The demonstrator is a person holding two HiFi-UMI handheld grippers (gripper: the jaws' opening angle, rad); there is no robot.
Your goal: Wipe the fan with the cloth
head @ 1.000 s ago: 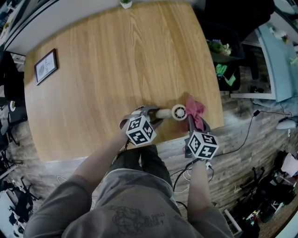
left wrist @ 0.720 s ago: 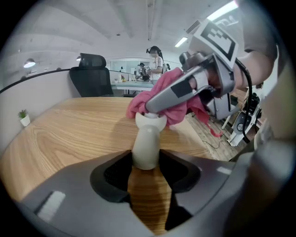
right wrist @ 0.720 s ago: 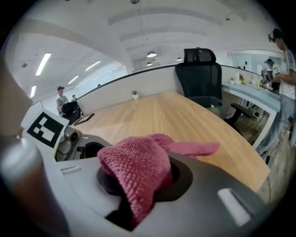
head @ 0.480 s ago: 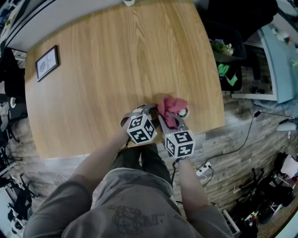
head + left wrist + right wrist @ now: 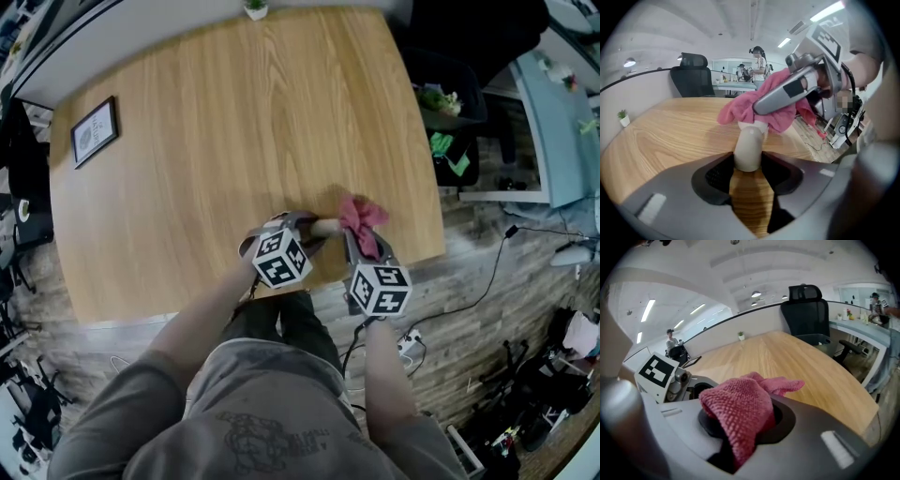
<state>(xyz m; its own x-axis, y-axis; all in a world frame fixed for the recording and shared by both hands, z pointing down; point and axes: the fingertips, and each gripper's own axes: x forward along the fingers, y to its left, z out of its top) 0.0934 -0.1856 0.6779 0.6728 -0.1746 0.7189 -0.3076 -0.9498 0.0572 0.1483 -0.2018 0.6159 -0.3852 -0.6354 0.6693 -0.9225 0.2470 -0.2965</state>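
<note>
Wood table, left tool gripping fan, right tool clamping cloth

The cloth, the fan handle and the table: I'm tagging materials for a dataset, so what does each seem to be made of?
Cloth: pink woven or knitted fabric, possibly microfibre; a grid of small raised cells shows on it.
Fan handle: probably smooth beige plastic, with a soft highlight on its rounded end.
Table: light wood or wood-look laminate, matte, with long grain lines.
</note>
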